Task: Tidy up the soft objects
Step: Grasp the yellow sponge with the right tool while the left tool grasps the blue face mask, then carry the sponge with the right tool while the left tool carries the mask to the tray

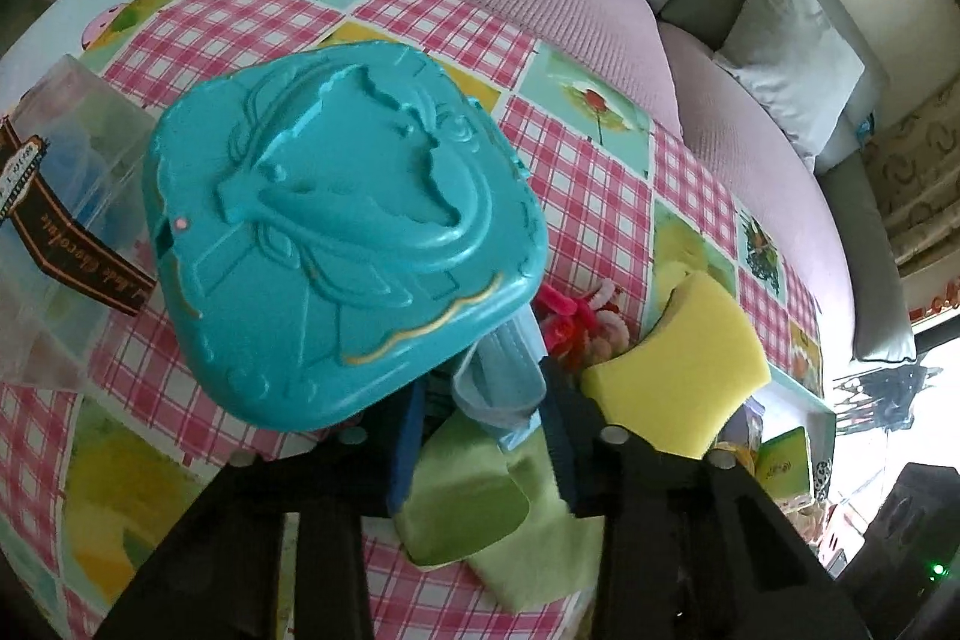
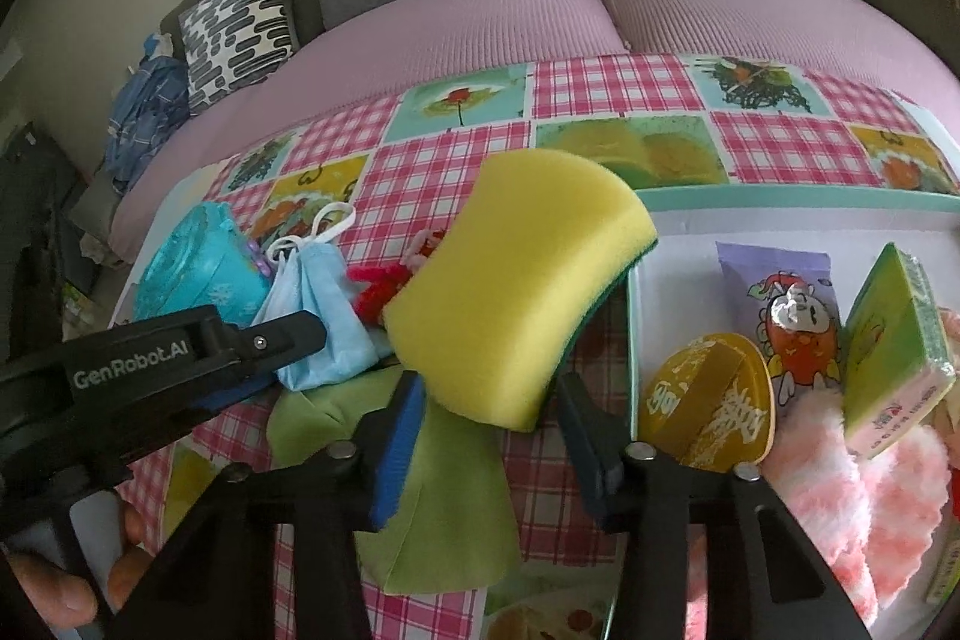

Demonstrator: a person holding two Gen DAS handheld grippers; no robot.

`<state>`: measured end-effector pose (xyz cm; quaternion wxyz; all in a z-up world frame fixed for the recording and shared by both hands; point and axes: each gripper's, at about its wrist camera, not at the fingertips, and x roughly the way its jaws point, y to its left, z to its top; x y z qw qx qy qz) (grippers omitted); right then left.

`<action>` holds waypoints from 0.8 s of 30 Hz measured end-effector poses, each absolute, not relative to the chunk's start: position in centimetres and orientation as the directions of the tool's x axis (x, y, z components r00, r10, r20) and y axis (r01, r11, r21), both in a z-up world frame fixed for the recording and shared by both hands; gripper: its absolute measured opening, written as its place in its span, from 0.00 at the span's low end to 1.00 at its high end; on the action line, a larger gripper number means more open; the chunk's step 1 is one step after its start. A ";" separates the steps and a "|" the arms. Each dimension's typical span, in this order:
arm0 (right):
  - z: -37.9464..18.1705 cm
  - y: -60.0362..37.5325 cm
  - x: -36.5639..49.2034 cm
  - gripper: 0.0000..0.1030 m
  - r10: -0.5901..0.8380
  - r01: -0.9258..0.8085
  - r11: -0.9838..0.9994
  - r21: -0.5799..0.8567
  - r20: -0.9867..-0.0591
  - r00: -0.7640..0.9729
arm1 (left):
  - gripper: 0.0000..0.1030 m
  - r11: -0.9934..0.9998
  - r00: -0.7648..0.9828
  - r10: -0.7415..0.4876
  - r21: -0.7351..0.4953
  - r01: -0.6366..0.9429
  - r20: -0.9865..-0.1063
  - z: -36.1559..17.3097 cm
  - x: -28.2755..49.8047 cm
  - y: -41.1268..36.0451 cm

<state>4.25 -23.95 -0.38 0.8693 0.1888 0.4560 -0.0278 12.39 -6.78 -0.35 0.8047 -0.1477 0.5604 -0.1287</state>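
The right gripper (image 2: pixel 489 400) is pinching the yellow sponge (image 2: pixel 516 286) between its two fingers and is holding it up over the checked tablecloth (image 2: pixel 600 100), just left of a white tray (image 2: pixel 672 232). The sponge is tilting, and its thin green side is facing the tray. The left gripper (image 1: pixel 489 424) is reaching over a light blue face mask (image 1: pixel 510 376), with the mask between its fingers, but I cannot tell if the fingers are squeezing it. The mask is lying on a green cloth (image 1: pixel 480 514), right beside a big teal toy case (image 1: pixel 336 232). A red fuzzy thing (image 1: pixel 576 322) is sitting between the mask and the sponge. In the tray, a pink fluffy thing (image 2: pixel 852 496), a round gold packet (image 2: pixel 708 400), a purple snack bag (image 2: pixel 780 316) and a green box (image 2: pixel 894 358) are lying together. A hand (image 2: pixel 66 580) is holding the left gripper's handle.
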 end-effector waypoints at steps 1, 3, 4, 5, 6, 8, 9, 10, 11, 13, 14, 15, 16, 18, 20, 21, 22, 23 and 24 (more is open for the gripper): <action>-0.4 -24.0 4.2 0.43 0.124 0.222 0.926 0.305 -0.802 0.584 | 0.31 0.923 0.341 -0.373 -0.383 0.039 -0.863 -0.4 12.4 -6.7; -0.4 -24.0 4.2 0.42 0.126 0.222 0.925 0.308 -0.800 0.587 | 0.24 0.922 0.345 -0.375 -0.386 0.038 -0.860 -0.5 12.5 -6.7; -0.4 -24.0 4.2 0.40 0.127 0.221 0.925 0.310 -0.799 0.588 | 0.24 0.922 0.346 -0.375 -0.385 0.040 -0.860 -0.5 12.5 -6.6; -0.4 -24.0 4.2 0.39 0.127 0.221 0.924 0.311 -0.797 0.590 | 0.24 0.923 0.348 -0.374 -0.383 0.045 -0.860 -0.5 12.6 -6.7; -0.4 -24.1 4.2 0.38 0.128 0.222 0.923 0.314 -0.797 0.591 | 0.24 0.922 0.352 -0.374 -0.383 0.046 -0.858 -0.5 12.5 -6.7; -0.5 -24.1 4.1 0.37 0.133 0.226 0.919 0.323 -0.794 0.593 | 0.24 0.922 0.354 -0.377 -0.385 0.053 -0.856 -0.3 12.5 -6.8; -0.4 -24.2 4.1 0.36 0.134 0.226 0.918 0.325 -0.793 0.595 | 0.24 0.922 0.358 -0.378 -0.384 0.059 -0.854 -0.2 12.5 -6.8; -0.3 -24.2 4.0 0.36 0.133 0.226 0.918 0.326 -0.790 0.598 | 0.24 0.922 0.363 -0.378 -0.381 0.065 -0.852 0.1 12.4 -6.9; -0.2 -24.3 4.0 0.35 0.131 0.227 0.918 0.325 -0.789 0.600 | 0.24 0.922 0.367 -0.379 -0.380 0.073 -0.850 0.3 12.3 -7.0; 0.0 -24.3 3.9 0.35 0.129 0.226 0.918 0.325 -0.785 0.605 | 0.24 0.922 0.379 -0.382 -0.377 0.090 -0.843 1.0 12.1 -7.2; 0.2 -24.4 3.8 0.35 0.128 0.226 0.918 0.326 -0.782 0.610 | 0.24 0.921 0.384 -0.384 -0.377 0.096 -0.840 1.3 12.0 -7.1; 0.4 -24.4 3.6 0.35 0.126 0.225 0.918 0.327 -0.778 0.615 | 0.24 0.920 0.391 -0.387 -0.376 0.106 -0.835 1.7 11.9 -7.2; 0.6 -24.5 3.5 0.35 0.125 0.224 0.918 0.327 -0.775 0.620 | 0.24 0.920 0.396 -0.388 -0.376 0.111 -0.832 1.9 11.8 -7.2; 1.0 -24.6 3.3 0.34 0.122 0.223 0.918 0.328 -0.769 0.627 | 0.24 0.918 0.410 -0.393 -0.377 0.123 -0.823 2.7 11.6 -7.3; 1.5 -24.8 3.0 0.34 0.119 0.223 0.918 0.329 -0.762 0.637 | 0.24 0.917 0.422 -0.395 -0.375 0.134 -0.816 3.3 11.4 -7.3; 1.8 -24.8 2.9 0.34 0.116 0.223 0.918 0.329 -0.758 0.641 | 0.24 0.917 0.430 -0.397 -0.374 0.140 -0.811 3.7 11.3 -7.3; 2.1 -24.9 2.7 0.34 0.113 0.222 0.918 0.329 -0.754 0.647 | 0.24 0.916 0.438 -0.399 -0.374 0.146 -0.806 4.1 11.1 -7.3; 2.4 -25.0 2.5 0.34 0.111 0.221 0.918 0.329 -0.750 0.652 | 0.24 0.915 0.446 -0.401 -0.374 0.153 -0.800 4.6 11.1 -7.3; 2.7 -25.1 2.4 0.34 0.109 0.219 0.919 0.328 -0.745 0.658 | 0.24 0.913 0.454 -0.405 -0.375 0.160 -0.794 5.0 10.9 -7.2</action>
